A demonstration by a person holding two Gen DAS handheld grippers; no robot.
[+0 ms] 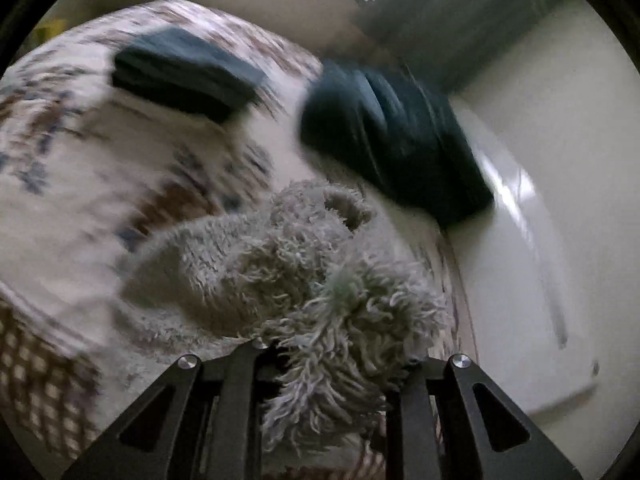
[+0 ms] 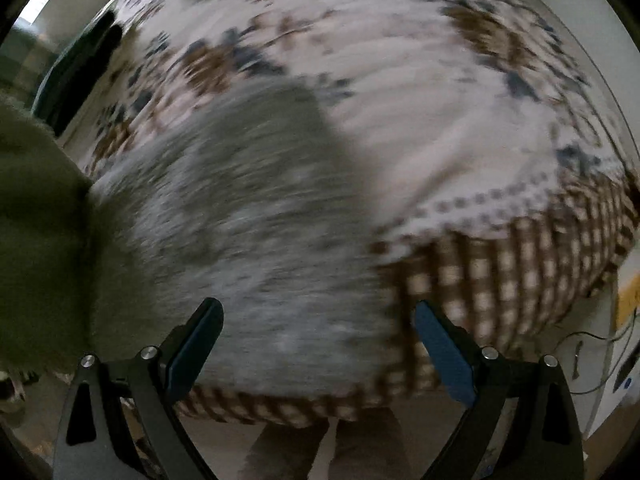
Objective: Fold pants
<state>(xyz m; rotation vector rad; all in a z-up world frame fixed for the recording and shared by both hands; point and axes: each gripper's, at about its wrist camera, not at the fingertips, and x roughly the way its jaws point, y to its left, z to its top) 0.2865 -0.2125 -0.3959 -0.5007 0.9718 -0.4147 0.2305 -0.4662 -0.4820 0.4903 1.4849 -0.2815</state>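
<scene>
Fluffy grey pants (image 1: 288, 272) lie on a bed with a flowered cover (image 1: 80, 152). My left gripper (image 1: 328, 364) is shut on a bunched part of the fluffy grey pants and holds it up close to the camera. In the right wrist view the grey pants (image 2: 248, 216) spread, blurred, across the bed's near edge. My right gripper (image 2: 316, 344) is open and empty just above them, blue pads (image 2: 444, 360) wide apart. A lifted part of the pants (image 2: 36, 240) hangs at the left.
Two folded dark garments (image 1: 184, 72) (image 1: 392, 140) lie at the far side of the bed. A white wall (image 1: 560, 200) runs along the right. The cover has a brown checked border (image 2: 520, 280) at the near edge. Cables (image 2: 592, 360) lie on the floor at right.
</scene>
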